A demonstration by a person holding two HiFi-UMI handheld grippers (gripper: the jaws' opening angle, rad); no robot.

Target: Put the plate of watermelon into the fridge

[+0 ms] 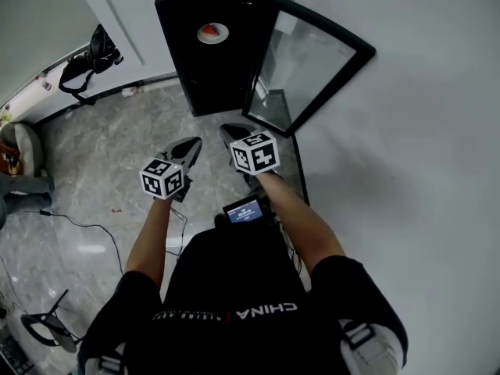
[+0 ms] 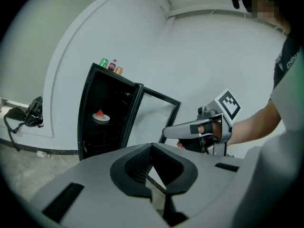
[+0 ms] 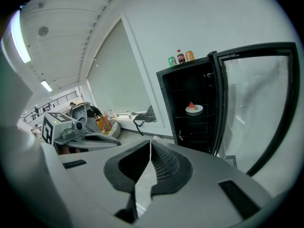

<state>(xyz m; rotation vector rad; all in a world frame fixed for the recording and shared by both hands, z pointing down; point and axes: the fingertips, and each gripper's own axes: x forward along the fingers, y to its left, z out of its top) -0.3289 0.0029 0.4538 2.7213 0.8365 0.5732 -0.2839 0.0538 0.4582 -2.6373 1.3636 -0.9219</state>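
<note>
A white plate with a red watermelon wedge [image 1: 212, 33] sits on a shelf inside the black fridge [image 1: 205, 84], and it also shows as the plate [image 2: 100, 117] and the plate [image 3: 193, 108] in the two gripper views. The fridge's glass door [image 1: 312, 65] stands swung open to the right. My left gripper [image 1: 189, 148] and right gripper [image 1: 233, 133] hover side by side over the floor, well short of the fridge. Both point toward it. The left gripper [image 2: 151, 146] is shut with nothing in it, and so is the right gripper [image 3: 150, 142].
Three drink cans [image 2: 111, 65] stand on top of the fridge. A black bag [image 1: 90, 61] lies against the wall at the left. A thin cable [image 1: 78, 225] runs across the marble floor, and a chair with clutter [image 1: 19, 158] sits at the far left.
</note>
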